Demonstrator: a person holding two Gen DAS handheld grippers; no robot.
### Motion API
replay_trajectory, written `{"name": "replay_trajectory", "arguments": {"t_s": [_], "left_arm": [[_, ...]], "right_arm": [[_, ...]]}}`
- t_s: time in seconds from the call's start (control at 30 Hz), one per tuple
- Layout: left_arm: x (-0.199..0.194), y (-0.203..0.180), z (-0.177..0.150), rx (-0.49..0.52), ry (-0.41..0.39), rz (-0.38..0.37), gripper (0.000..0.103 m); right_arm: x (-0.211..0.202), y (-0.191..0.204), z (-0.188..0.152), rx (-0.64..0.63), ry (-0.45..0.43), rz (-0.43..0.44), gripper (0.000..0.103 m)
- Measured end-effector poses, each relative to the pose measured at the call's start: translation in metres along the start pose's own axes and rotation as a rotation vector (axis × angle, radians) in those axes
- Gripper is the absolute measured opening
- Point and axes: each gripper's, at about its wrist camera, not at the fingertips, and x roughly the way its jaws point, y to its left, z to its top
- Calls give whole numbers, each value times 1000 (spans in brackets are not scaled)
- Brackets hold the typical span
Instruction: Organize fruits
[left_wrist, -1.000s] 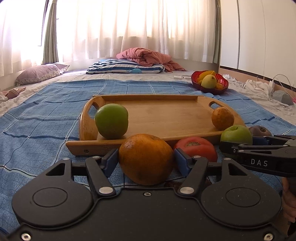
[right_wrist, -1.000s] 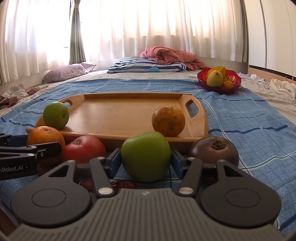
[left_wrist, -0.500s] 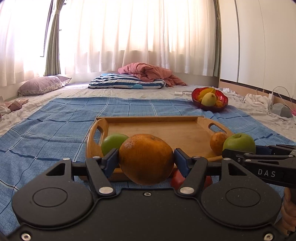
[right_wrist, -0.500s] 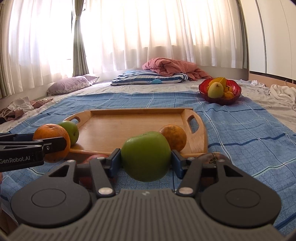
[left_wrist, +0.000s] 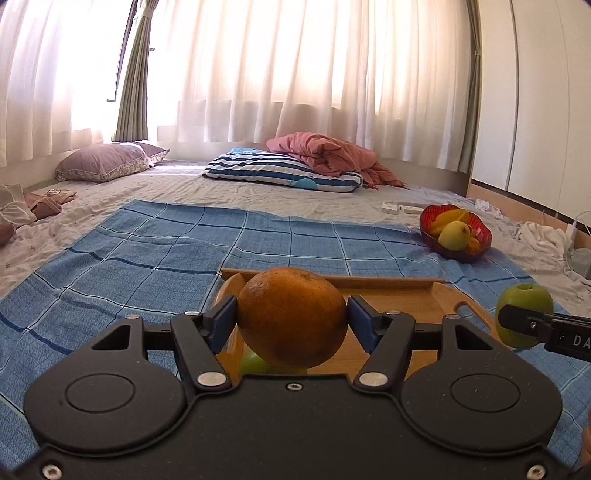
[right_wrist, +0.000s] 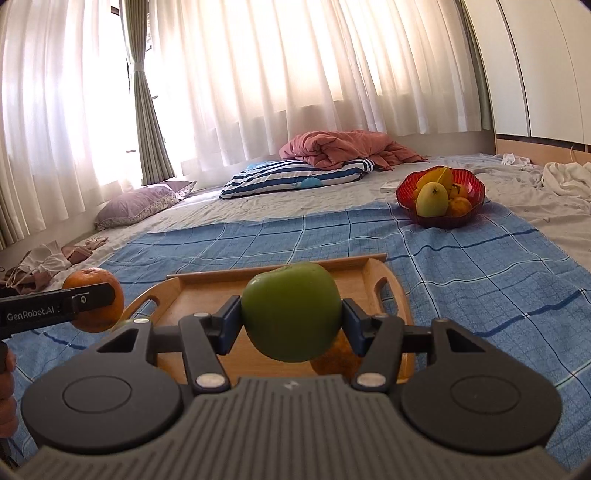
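Note:
My left gripper (left_wrist: 291, 319) is shut on an orange (left_wrist: 291, 314) and holds it in the air over the near left part of the wooden tray (left_wrist: 417, 295). My right gripper (right_wrist: 291, 319) is shut on a green apple (right_wrist: 291, 310) and holds it above the tray (right_wrist: 207, 295). A second green apple (left_wrist: 253, 363) lies on the tray, mostly hidden under the held orange. A second orange (right_wrist: 336, 360) lies on the tray under the held apple. The held apple also shows in the left wrist view (left_wrist: 524, 306), and the held orange in the right wrist view (right_wrist: 94, 297).
The tray lies on a blue checked cloth (left_wrist: 147, 258). A red bowl (right_wrist: 441, 199) of fruit stands at the far right. A striped pillow (left_wrist: 284, 175), a pink blanket (right_wrist: 343, 146) and a purple pillow (left_wrist: 107, 162) lie by the curtains. White clothes (left_wrist: 543, 236) lie at the right.
Both grippers have risen with their fruit from the cloth in front of the tray to above the tray. The tomato and the dark fruit have dropped out of view.

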Motion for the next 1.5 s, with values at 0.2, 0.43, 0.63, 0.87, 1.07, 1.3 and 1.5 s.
{"name": "replay_trajectory", "arguments": {"t_s": [0.2, 0.43, 0.63, 0.87, 1.07, 1.3, 1.5], "left_arm": [[37, 13, 16, -52, 54, 11, 63], [79, 21, 18, -73, 130, 47, 63], [100, 22, 13, -72, 164, 66, 63], [115, 23, 8, -72, 200, 78, 63], [124, 25, 0, -79, 226, 83, 63], [130, 25, -2, -70, 231, 87, 63], [134, 24, -7, -74, 244, 88, 63]], "right_arm": [[31, -17, 24, 52, 44, -3, 60], [78, -34, 36, 106, 142, -19, 60], [101, -33, 31, 62, 199, -53, 60], [122, -36, 28, 61, 251, -62, 60], [132, -37, 25, 56, 270, -70, 60], [138, -37, 21, 46, 280, -80, 60], [143, -37, 17, 34, 296, -86, 60]]}}
